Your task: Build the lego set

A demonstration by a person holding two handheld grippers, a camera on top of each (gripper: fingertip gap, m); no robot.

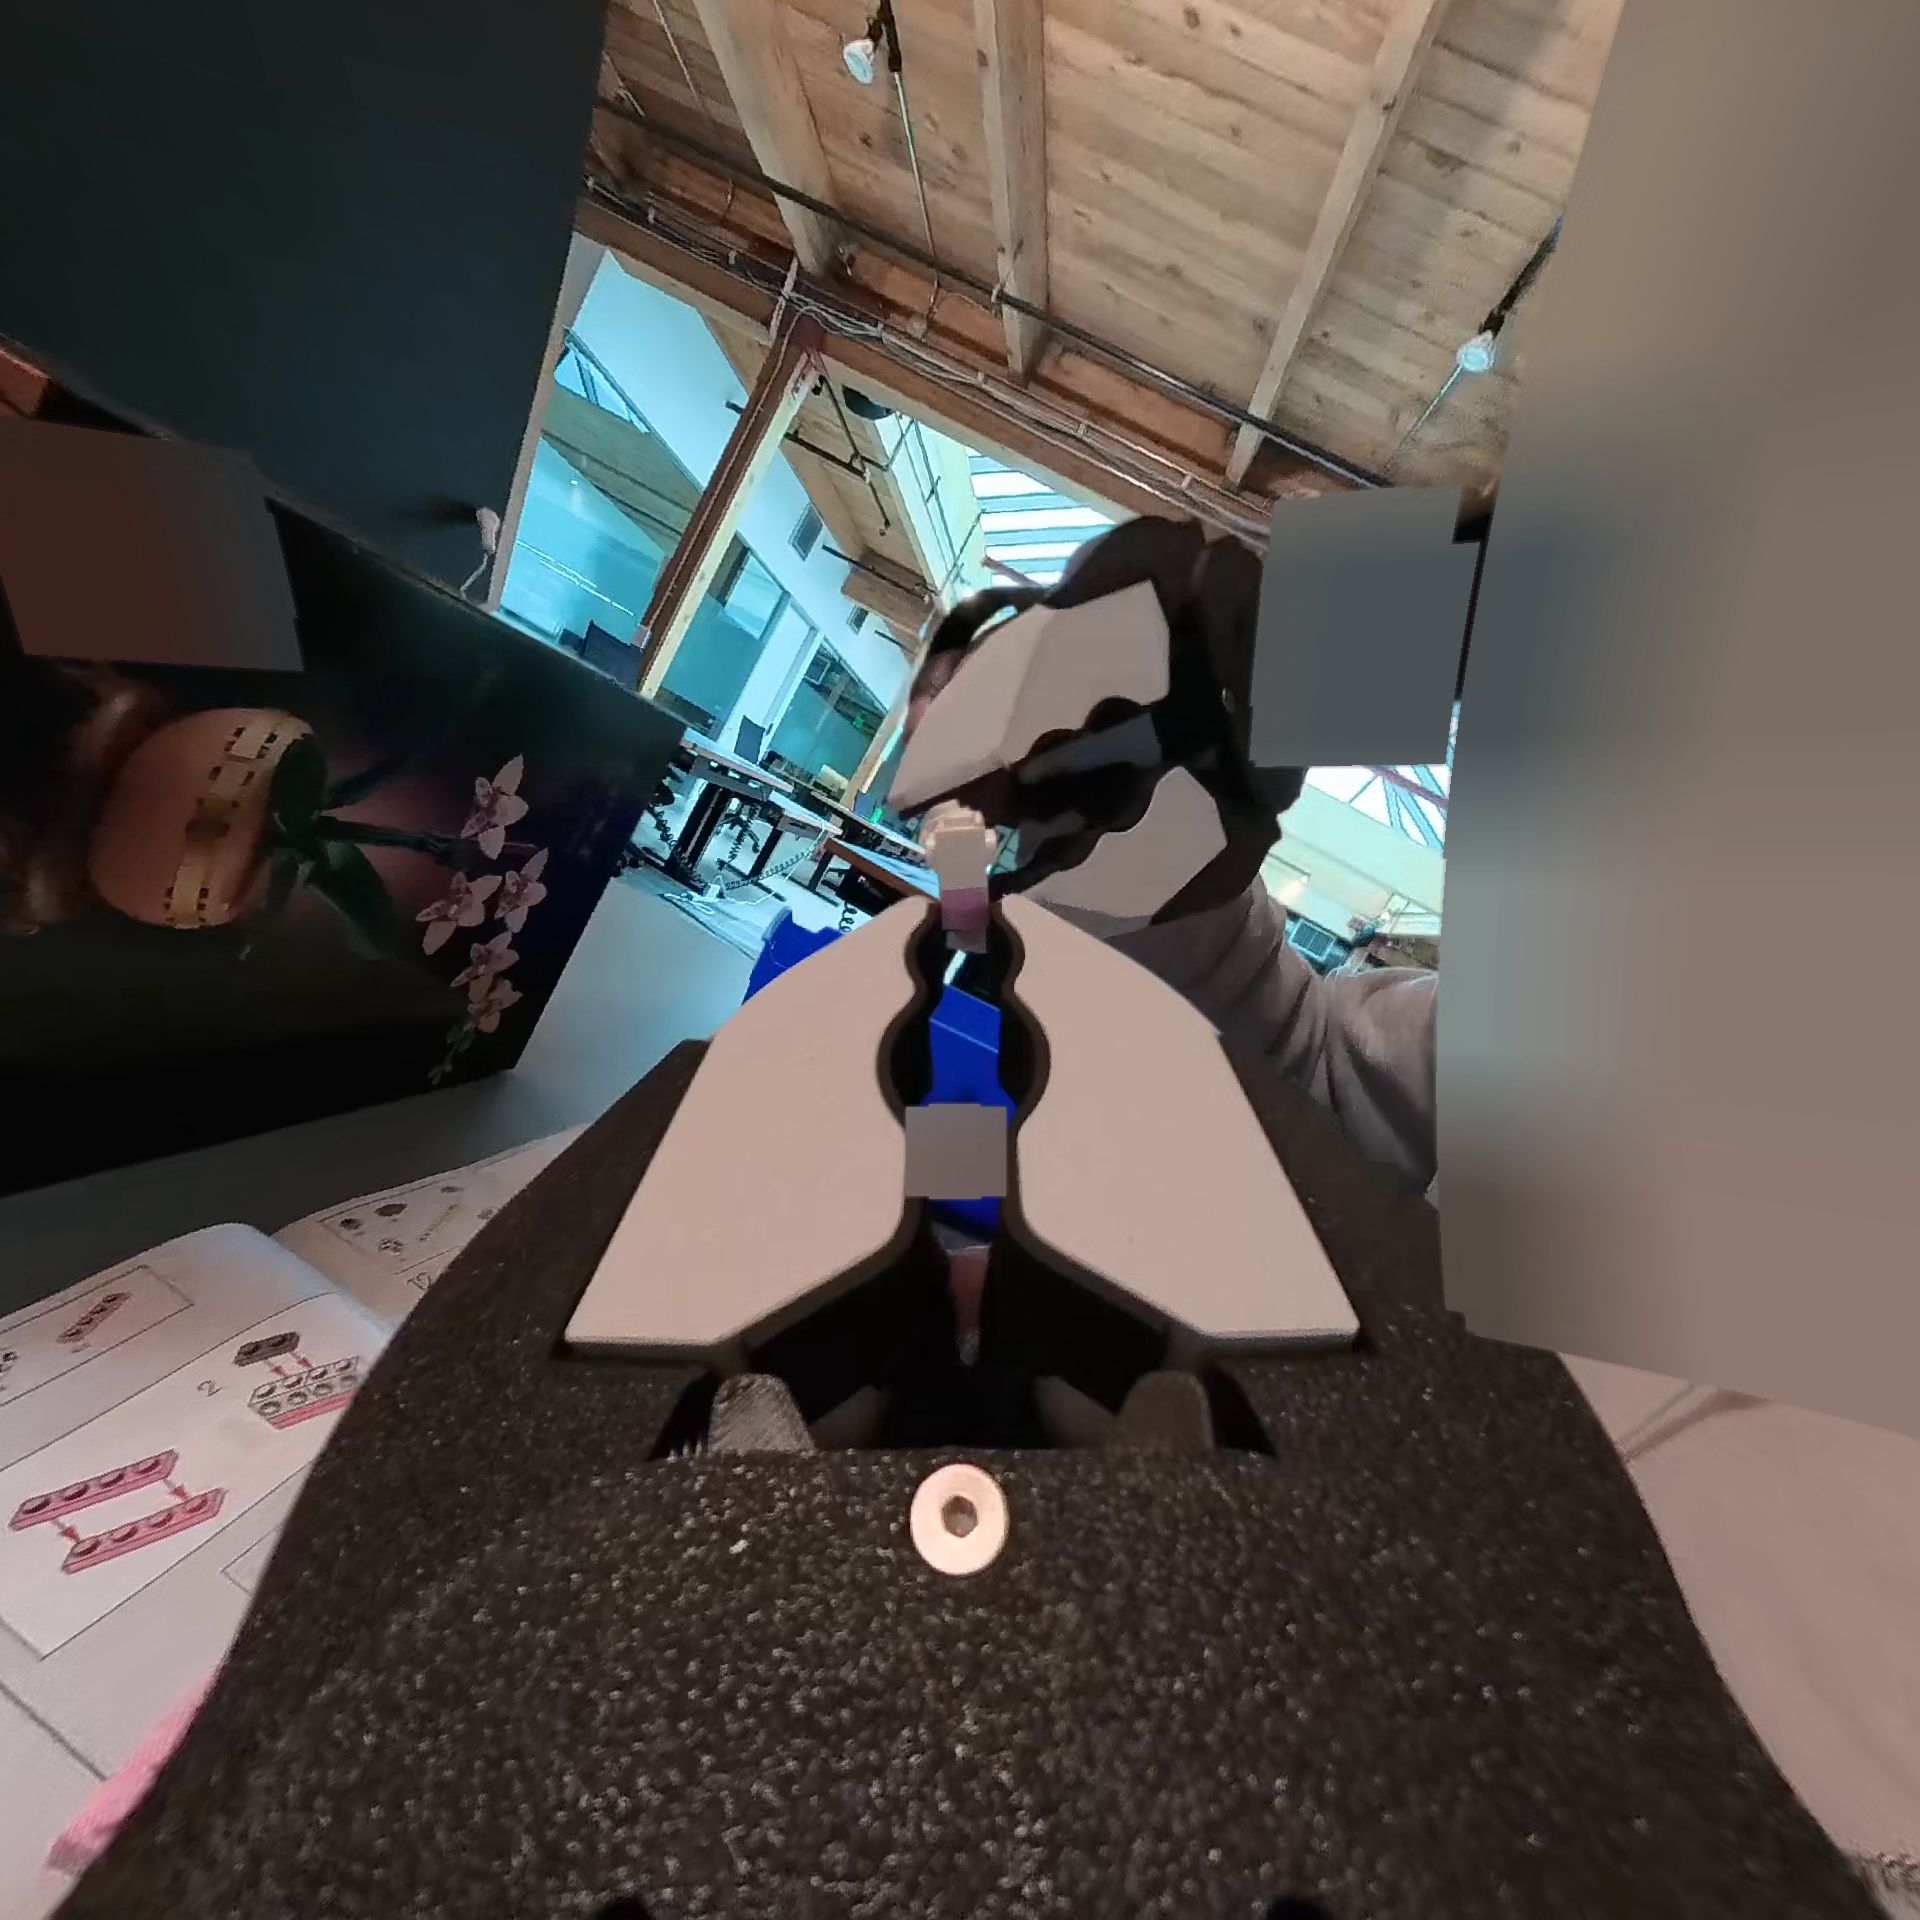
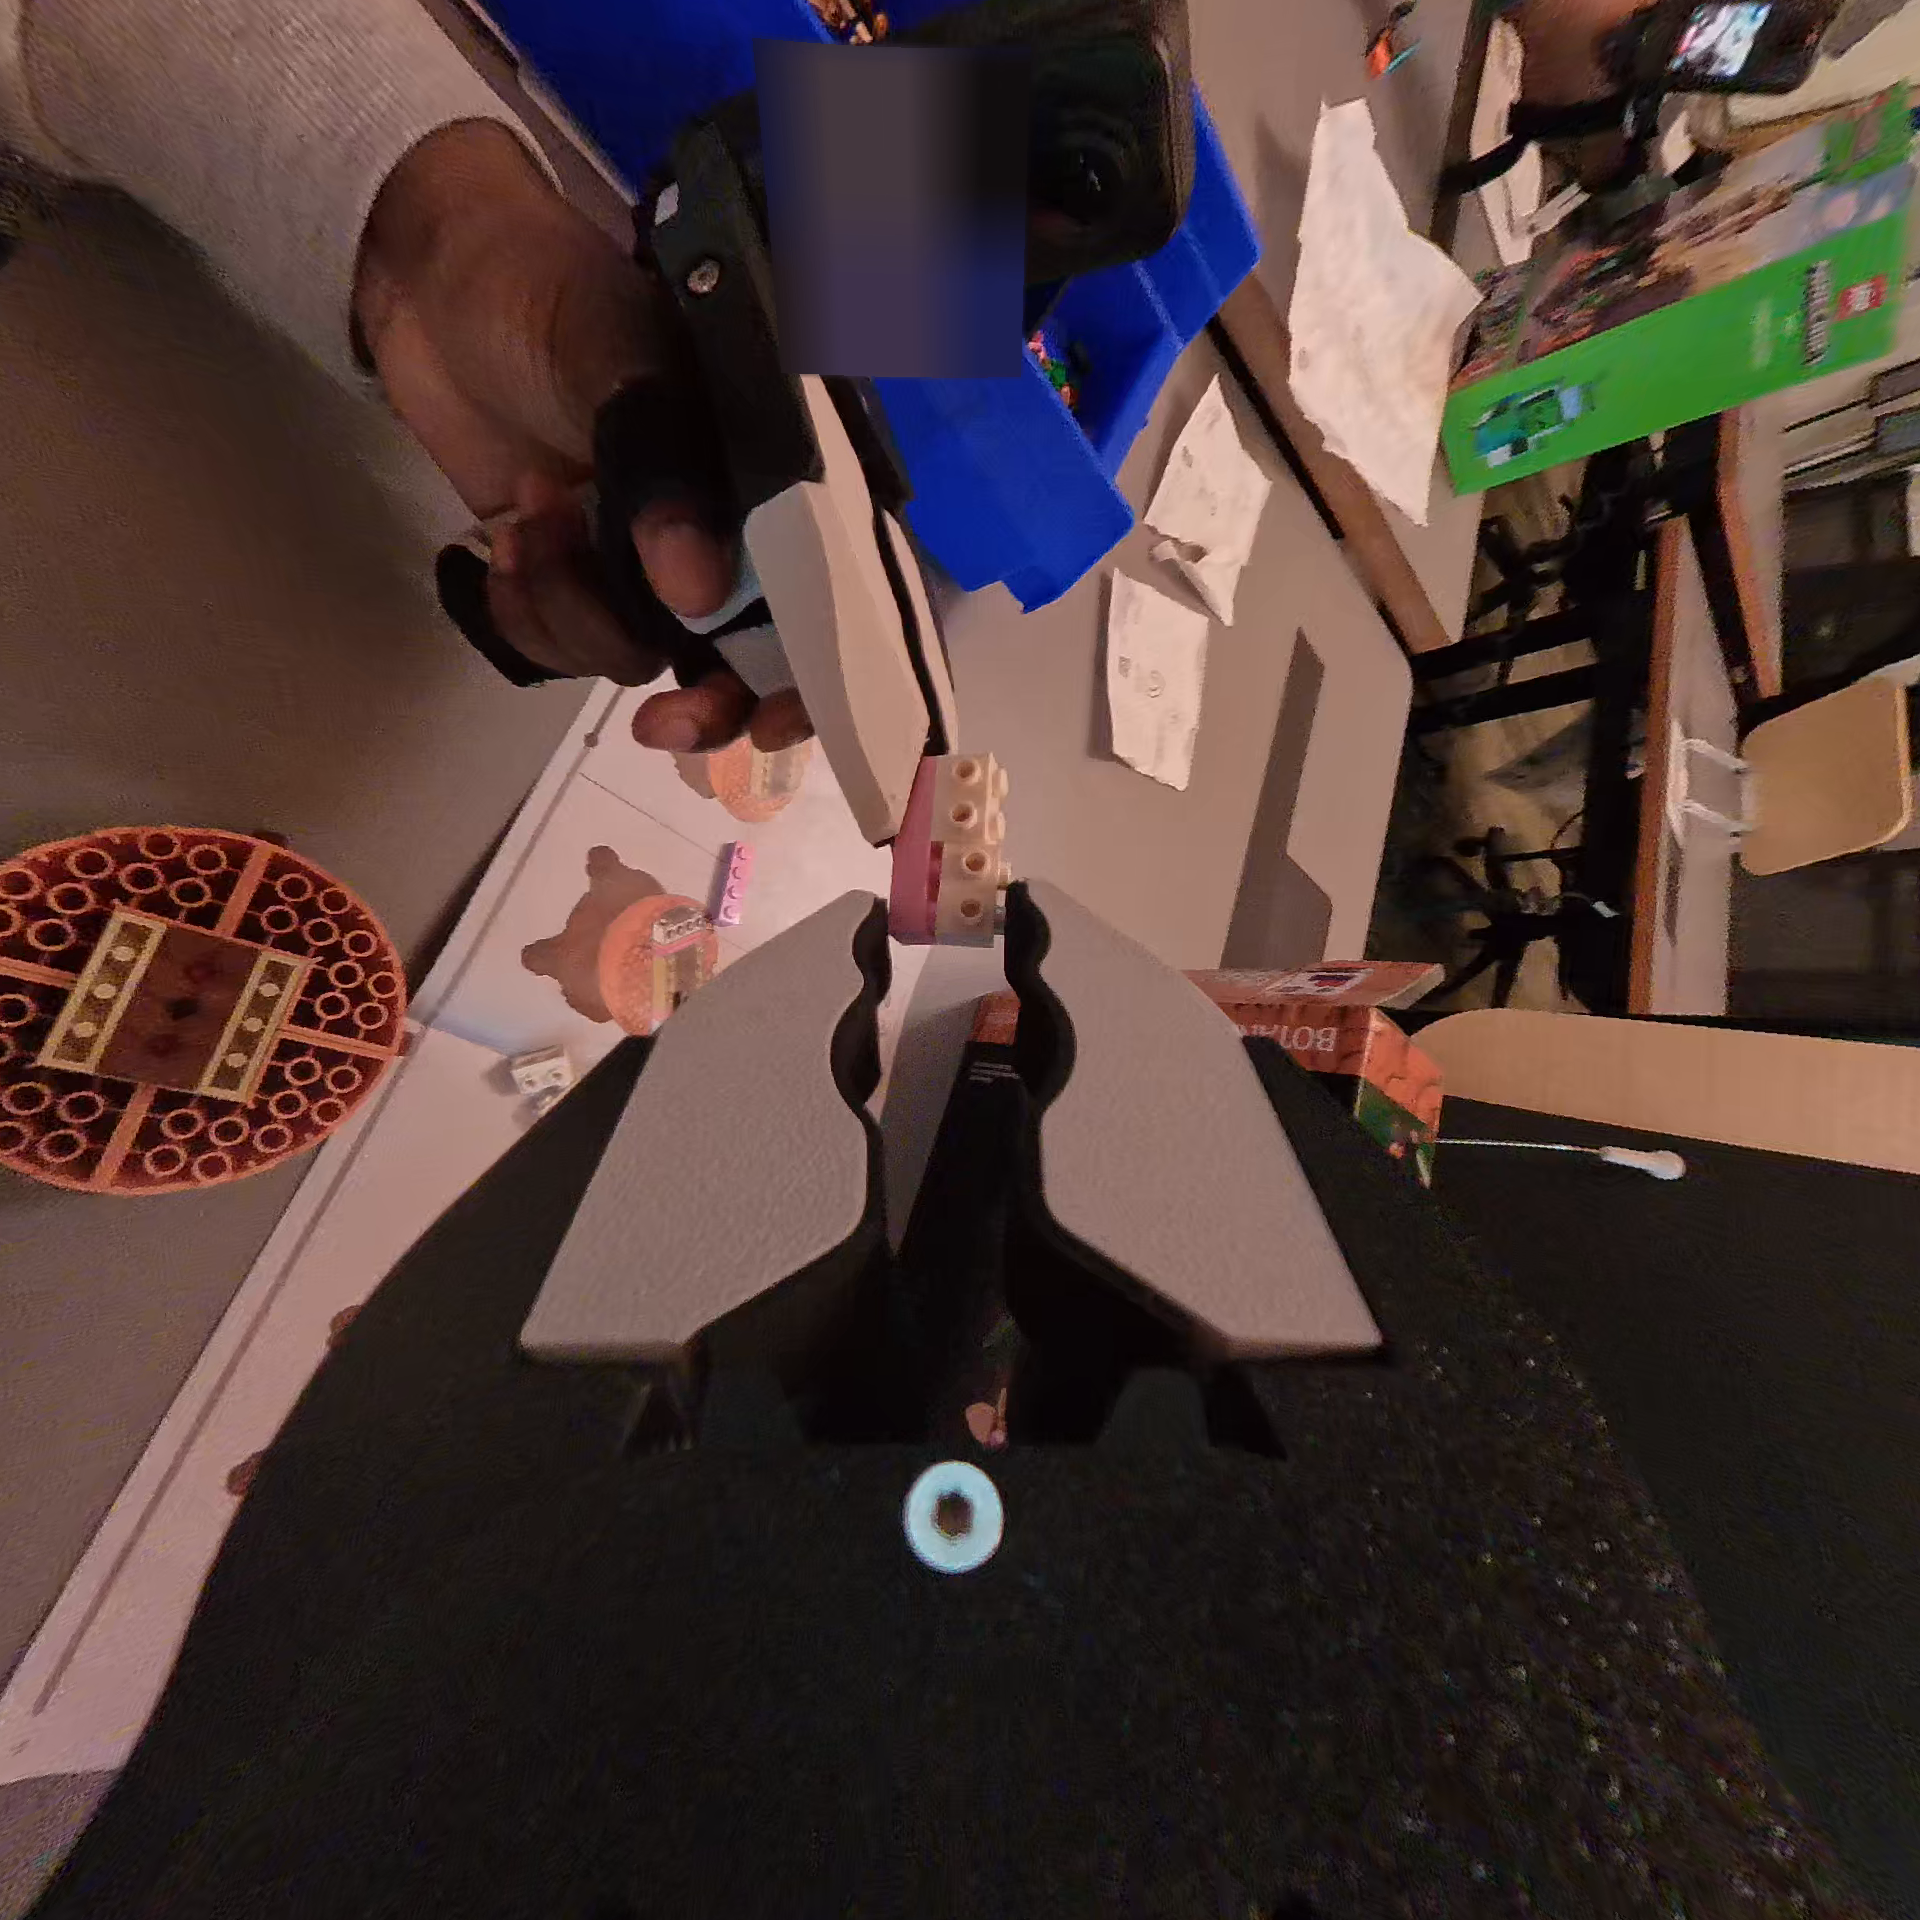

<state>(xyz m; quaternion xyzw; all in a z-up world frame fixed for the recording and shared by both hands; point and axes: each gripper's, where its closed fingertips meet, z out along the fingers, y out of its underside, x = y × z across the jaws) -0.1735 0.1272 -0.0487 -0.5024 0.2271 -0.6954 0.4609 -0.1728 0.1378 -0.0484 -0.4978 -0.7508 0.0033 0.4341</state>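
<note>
Item: pink-and-cream brick stack (image 2: pixel 951 857), pinched by our left hand-held gripper (image 1: pixel 964 920); right hand-held gripper (image 2: pixel 948 914) slightly parted at its end. We advise square, steady pressing.

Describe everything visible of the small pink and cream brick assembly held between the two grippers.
The brick assembly is small: a cream studded brick joined to a pink piece, glossy plastic, with a row of round studs facing the right wrist camera. It hangs in the air above the table, clear of it. The left gripper is shut on its pink end. The right gripper has its fingertips beside the other end; whether they grip it is unclear.
</note>
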